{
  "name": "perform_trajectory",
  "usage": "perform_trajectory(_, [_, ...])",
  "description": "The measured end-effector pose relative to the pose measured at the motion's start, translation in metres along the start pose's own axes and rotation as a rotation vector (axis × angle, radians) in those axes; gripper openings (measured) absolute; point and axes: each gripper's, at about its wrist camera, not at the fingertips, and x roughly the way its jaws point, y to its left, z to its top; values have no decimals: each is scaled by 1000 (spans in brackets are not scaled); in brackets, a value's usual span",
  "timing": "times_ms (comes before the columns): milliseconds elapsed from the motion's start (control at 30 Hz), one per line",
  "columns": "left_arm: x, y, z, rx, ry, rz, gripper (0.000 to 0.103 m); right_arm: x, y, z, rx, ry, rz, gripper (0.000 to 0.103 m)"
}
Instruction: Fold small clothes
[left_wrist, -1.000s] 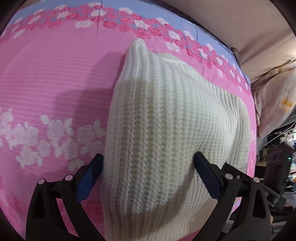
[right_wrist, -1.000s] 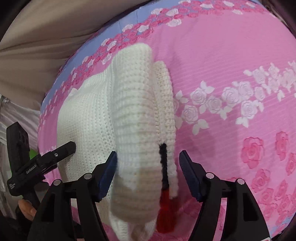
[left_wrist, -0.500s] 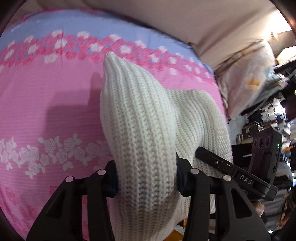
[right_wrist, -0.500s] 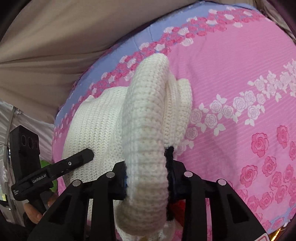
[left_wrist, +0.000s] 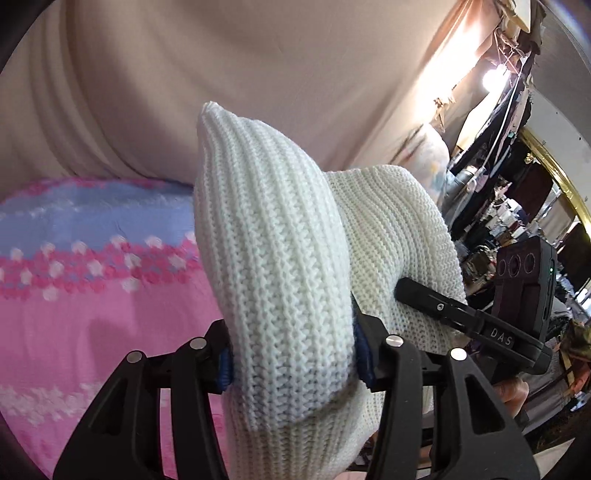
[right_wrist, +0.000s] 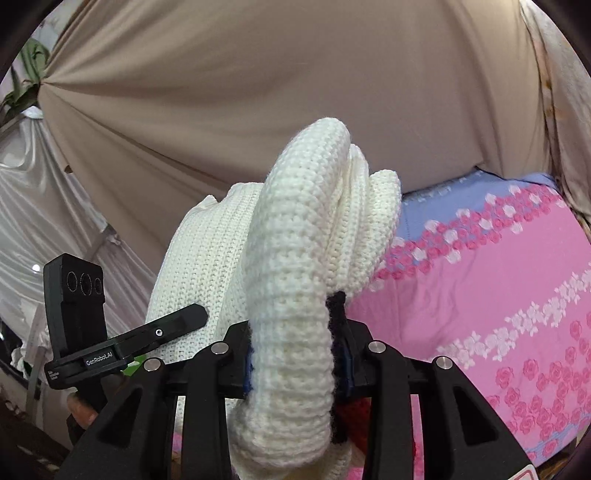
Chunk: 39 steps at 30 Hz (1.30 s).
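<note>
A small cream-white knitted sweater (left_wrist: 273, 258) is held up in the air above the pink floral bedspread (left_wrist: 92, 321). My left gripper (left_wrist: 291, 362) is shut on one bunched edge of it. My right gripper (right_wrist: 295, 365) is shut on the other edge of the sweater (right_wrist: 295, 258), where a black and red trim (right_wrist: 338, 310) shows. The knit hangs stretched between both grippers. The right gripper also shows in the left wrist view (left_wrist: 461, 317), and the left gripper in the right wrist view (right_wrist: 147, 336).
A beige curtain (right_wrist: 258, 92) hangs behind the bed. The bedspread (right_wrist: 498, 295) has a blue band with roses at its far edge. A pillow (left_wrist: 428, 162) and cluttered shelves (left_wrist: 517, 221) lie to the right in the left wrist view.
Both grippers closed on the sweater's edges and lifted it off the bed; the views tilted up from the bedspread toward the curtain.
</note>
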Motion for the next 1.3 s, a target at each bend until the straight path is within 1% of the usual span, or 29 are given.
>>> perform_trajectory(67, [-11,16,0,0,-9,38,53,14,17,1,-17,1,32,35])
perform_trajectory(100, [-11,32,-4,-22,-4,86,54,25,21,-1,-6,12,43,35])
perform_trajectory(200, [10,79,-26,-73,31,198,61,79,17,-17,53,80,76,39])
perform_trajectory(233, [23,101,-42,-86,50,267,67,105,11,-28,74,109,86,45])
perform_trajectory(267, [44,129,-62,-101,84,360,68,126,4,-40,87,135,86,47])
perform_trajectory(300, [56,150,-81,-113,124,461,67,157,-7,-60,90,175,48,47])
perform_trajectory(333, [67,166,-99,-111,174,549,64,179,-17,-77,89,216,-23,47])
perform_trajectory(367, [73,178,-114,-120,214,601,62,195,-24,-92,84,255,-102,43])
perform_trajectory(400, [71,185,-125,-137,229,625,62,206,-33,-109,76,295,-198,40])
perform_trajectory(433, [66,187,-131,-148,223,624,62,208,-35,-120,78,314,-229,31])
perform_trajectory(467, [59,187,-136,-166,203,610,63,206,-34,-128,85,321,-212,27])
perform_trajectory(533, [51,182,-137,-186,176,587,65,199,-24,-136,65,322,-183,24])
perform_trajectory(567, [51,180,-136,-190,166,588,65,197,-14,-137,25,320,-186,17])
perform_trajectory(600, [53,179,-136,-190,156,588,65,200,-1,-138,-35,320,-190,12])
perform_trajectory(633, [58,174,-139,-187,165,590,66,203,11,-138,-85,325,-192,6])
perform_trajectory(667, [67,175,-141,-185,194,593,66,210,17,-140,-128,327,-199,2])
perform_trajectory(733, [82,183,-150,-182,235,593,66,219,28,-143,-169,336,-219,2])
perform_trajectory(800, [93,186,-160,-179,270,592,66,230,30,-152,-186,374,-219,2])
perform_trajectory(867, [106,194,-169,-198,316,594,66,256,11,-171,-232,451,-333,0])
perform_trajectory(900, [109,197,-171,-218,323,583,66,266,-5,-178,-208,487,-348,0])
perform_trajectory(933, [108,198,-173,-227,319,583,66,264,-16,-179,-154,484,-317,0])
perform_trajectory(967, [106,198,-172,-226,312,586,66,258,-18,-175,-122,477,-306,0])
perform_trajectory(1000, [106,197,-171,-222,304,593,66,251,-14,-169,-111,469,-298,0])
perform_trajectory(1067, [105,194,-169,-210,290,606,66,238,-1,-159,-141,429,-287,0])
perform_trajectory(1133, [105,192,-168,-203,290,619,66,238,6,-158,-183,429,-307,0])
perform_trajectory(1167, [105,189,-168,-196,288,625,66,244,2,-162,-195,442,-330,0])
perform_trajectory(1200, [106,186,-169,-188,287,633,66,256,-7,-171,-207,477,-366,0])
perform_trajectory(1233, [106,184,-169,-181,285,638,66,263,-14,-177,-201,490,-371,0])
perform_trajectory(1300, [105,179,-169,-163,278,654,66,258,-11,-174,-177,473,-359,0])
